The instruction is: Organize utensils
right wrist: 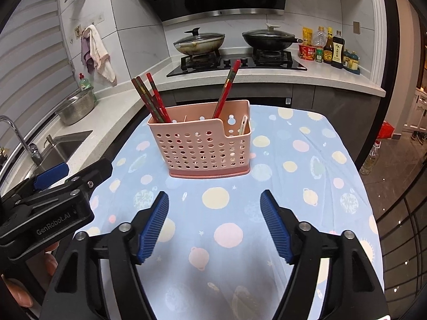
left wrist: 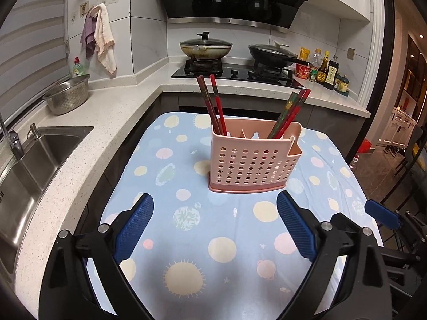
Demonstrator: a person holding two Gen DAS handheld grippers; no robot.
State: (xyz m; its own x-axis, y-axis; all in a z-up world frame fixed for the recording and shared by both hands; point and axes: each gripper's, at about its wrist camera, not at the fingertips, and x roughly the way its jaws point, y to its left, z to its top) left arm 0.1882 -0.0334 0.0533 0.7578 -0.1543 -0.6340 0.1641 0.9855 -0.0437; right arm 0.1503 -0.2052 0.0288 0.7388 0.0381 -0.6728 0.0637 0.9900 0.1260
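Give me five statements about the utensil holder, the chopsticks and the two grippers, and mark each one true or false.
1. The pink holder stands upright on the spotted cloth. True.
2. The left gripper is clamped on a chopstick. False: its jaws are open with nothing between them.
3. Chopsticks lean in both ends of the holder. True.
4. The right gripper holds the holder. False: it is open, short of it.
5. Both pans on the stove are uncovered. False: both carry lids.

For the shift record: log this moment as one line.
left tongs: open, empty | right tongs: open, empty | chopsticks: upright in pink holder | holder: on dotted cloth
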